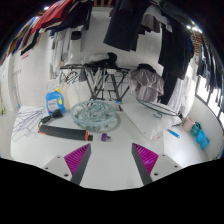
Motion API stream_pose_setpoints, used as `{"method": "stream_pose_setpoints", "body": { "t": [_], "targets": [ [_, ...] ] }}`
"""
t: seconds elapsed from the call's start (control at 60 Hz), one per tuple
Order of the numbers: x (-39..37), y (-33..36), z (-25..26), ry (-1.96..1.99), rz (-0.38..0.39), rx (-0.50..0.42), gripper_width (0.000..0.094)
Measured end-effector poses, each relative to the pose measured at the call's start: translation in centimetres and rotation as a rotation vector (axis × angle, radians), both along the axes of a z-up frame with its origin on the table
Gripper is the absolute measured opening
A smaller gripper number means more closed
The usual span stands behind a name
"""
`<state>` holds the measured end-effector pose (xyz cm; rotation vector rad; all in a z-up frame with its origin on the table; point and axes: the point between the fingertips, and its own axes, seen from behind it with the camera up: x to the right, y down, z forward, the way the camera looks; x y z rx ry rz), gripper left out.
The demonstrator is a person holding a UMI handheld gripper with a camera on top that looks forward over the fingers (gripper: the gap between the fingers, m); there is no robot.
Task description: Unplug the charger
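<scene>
1. Gripper view: a blue-labelled container (54,100) stands at left on a white surface (150,125), beside a dark flat item (57,127).
2. The gripper (111,157) hovers, jaws open and empty; a round glass dish (96,114) lies beyond them.
3. No charger is identifiable; likely light and rigid, best gripped by its body.
4. Blue objects (196,131) sit right.

My gripper (112,157) hangs with its fingers apart over bare white floor (112,138), so I have open room just ahead. Beyond, a round glass plate (96,113), a black bar (58,128) and a dark metal drying rack (98,80) block the way.
</scene>
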<state>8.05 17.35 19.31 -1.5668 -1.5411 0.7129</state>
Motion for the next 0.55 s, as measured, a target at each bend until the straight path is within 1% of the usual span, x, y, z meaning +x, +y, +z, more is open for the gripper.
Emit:
{"method": "stream_pose_setpoints", "body": {
  "t": [0.1,0.217,0.333,0.433,0.55],
  "targets": [
    [6.2,-1.6,2.8,-0.023,-0.002,-0.017,0.0846],
    [11.0,-2.7,4.6,-0.024,-0.013,-0.055,0.0846],
    [12.9,-3.6,5.0,-0.011,0.037,-0.068,0.0842],
    [13.8,-3.4,3.8,-0.054,0.078,-0.077,0.0846],
    [14.2,-1.5,3.5,-0.042,0.074,-0.071,0.0854]
  ]
}}
